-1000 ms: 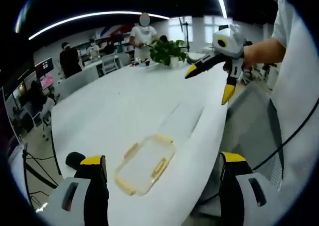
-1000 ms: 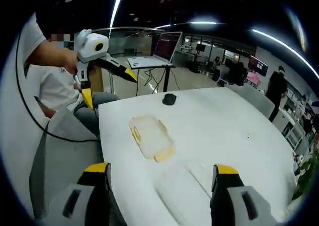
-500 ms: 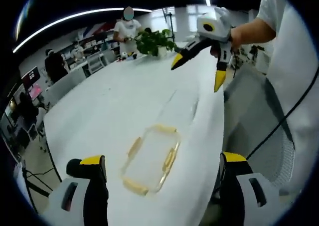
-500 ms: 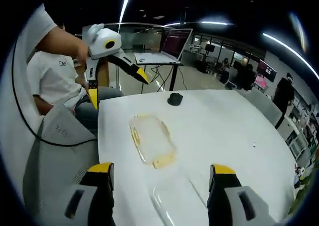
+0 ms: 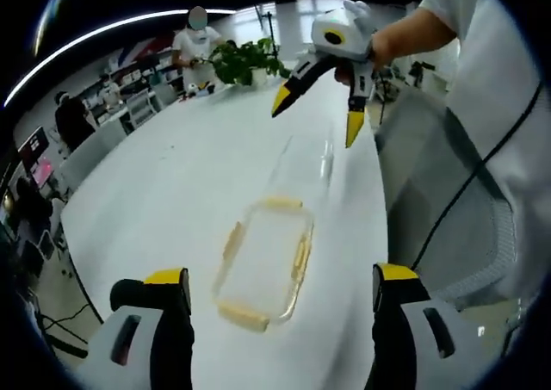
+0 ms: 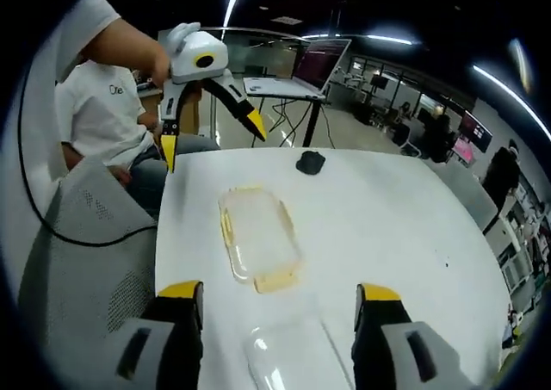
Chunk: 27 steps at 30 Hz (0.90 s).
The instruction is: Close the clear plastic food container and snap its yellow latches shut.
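Standing: both grippers held above the white surface (image 5: 172,192), neither touching anything.
Container: clear box (image 5: 263,265) (image 6: 256,245) with yellow latches, lying flat near the surface's edge beside the seated person; no cover on it.
Lid: clear lid (image 6: 293,364) lying flat on the surface, just beside the container and apart from it, between the right fingers in the right gripper view; in the left gripper view it shows faintly beyond the container (image 5: 303,162).
Left gripper: fingers spread wide, holding nothing (image 5: 274,317); the container lies between them in its own view. In the right gripper view it hangs over the surface's edge (image 6: 211,123), yellow tips well apart.
Right gripper: fingers wide apart, empty (image 6: 277,317); in the left gripper view it hovers above the lid's far end (image 5: 317,119).
Other items: small black object (image 6: 310,161) past the container; potted plant (image 5: 245,60) at the surface's far end; laptop (image 6: 301,71) on a stand.
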{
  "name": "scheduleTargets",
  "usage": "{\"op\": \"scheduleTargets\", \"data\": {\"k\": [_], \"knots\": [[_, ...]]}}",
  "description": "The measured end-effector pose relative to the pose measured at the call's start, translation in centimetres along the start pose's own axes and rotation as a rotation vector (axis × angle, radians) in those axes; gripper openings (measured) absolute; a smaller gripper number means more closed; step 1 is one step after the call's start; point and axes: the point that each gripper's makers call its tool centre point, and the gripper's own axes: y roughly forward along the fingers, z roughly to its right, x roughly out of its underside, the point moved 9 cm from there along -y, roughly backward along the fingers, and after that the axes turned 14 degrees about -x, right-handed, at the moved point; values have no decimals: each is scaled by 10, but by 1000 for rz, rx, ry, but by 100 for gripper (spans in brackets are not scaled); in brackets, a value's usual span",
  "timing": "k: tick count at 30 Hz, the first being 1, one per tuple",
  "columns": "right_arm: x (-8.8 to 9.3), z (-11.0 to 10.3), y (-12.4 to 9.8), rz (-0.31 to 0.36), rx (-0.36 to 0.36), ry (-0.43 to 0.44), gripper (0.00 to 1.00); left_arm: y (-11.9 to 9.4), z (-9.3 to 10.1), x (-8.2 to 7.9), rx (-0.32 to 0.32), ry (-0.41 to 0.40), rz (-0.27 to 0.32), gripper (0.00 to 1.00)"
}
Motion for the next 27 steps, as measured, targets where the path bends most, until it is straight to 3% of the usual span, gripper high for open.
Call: {"op": "scheduleTargets", "data": {"k": [13,19,27], "knots": [[1,13,31,-110,-69,-99,63,17,-12,26,66,61,-57,82],[6,20,45,-162,-94,-92,62,27,-17,39,97,89,-92,79],[7,26,60,-180,-128,-93,59,38,-26,50,119,123,-126,71]]}}
